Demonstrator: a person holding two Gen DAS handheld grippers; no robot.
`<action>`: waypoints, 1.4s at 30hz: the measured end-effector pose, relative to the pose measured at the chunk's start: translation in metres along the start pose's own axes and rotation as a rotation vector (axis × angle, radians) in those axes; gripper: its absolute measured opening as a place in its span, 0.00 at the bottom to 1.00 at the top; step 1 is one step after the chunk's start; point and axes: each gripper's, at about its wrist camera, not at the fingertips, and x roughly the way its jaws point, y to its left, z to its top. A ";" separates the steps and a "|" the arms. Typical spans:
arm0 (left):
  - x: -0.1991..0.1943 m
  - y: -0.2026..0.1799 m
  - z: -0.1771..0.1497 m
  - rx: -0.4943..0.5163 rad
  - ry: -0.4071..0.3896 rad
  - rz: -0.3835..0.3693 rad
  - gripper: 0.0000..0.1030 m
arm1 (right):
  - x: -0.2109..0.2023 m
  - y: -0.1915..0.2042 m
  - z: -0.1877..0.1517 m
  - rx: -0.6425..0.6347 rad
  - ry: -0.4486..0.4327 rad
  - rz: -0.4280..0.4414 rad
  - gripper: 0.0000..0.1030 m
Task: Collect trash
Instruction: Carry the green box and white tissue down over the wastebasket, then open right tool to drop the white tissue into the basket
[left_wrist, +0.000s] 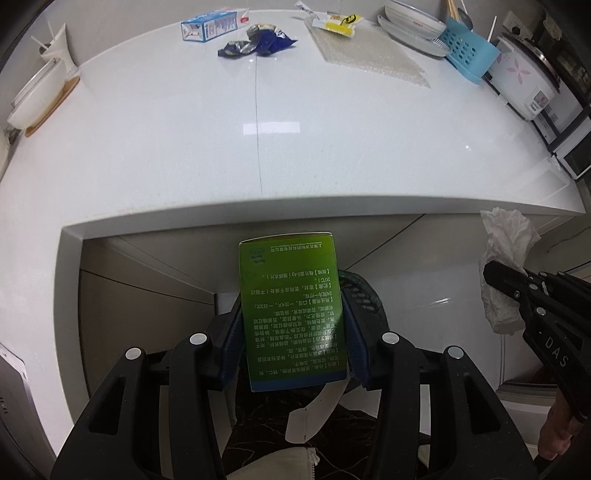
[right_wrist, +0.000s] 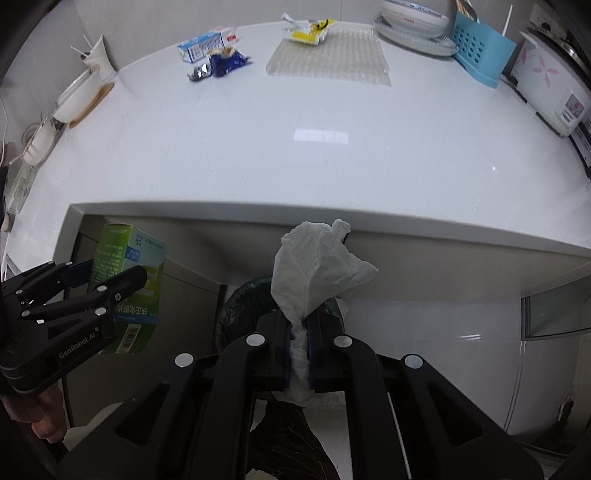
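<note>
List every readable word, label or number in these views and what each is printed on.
"GenRobot.AI": on the left gripper, side of its body.
"DAS": on the right gripper, along its arm.
Green box: dense Chinese print, too small to quote reliably; barcode digits unreadable.
Blue-and-white carton, rice cooker panel, bowl mark: blurred.

The box (left_wrist: 291, 317) in the near gripper is bright green with dark print and a pale blue end. The crumpled tissue (right_wrist: 314, 266) is plain white. Far across the glossy white counter (left_wrist: 258, 147) lie a blue-and-white carton (left_wrist: 208, 26), dark blue foil wrappers (left_wrist: 258, 42) and a yellow packet (left_wrist: 338, 24). On the right, the rack (left_wrist: 467, 51) is light blue, and the white rice cooker (left_wrist: 524, 83) carries pink flowers.
</note>
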 end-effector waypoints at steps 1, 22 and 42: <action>0.005 0.000 -0.003 -0.001 0.003 0.001 0.45 | 0.005 0.000 -0.003 -0.004 0.009 -0.001 0.05; 0.057 0.013 -0.029 -0.041 0.006 0.022 0.45 | 0.101 0.012 -0.028 -0.107 0.120 0.001 0.05; 0.068 0.010 -0.028 -0.058 0.018 0.026 0.45 | 0.107 0.001 -0.034 -0.133 0.110 -0.010 0.67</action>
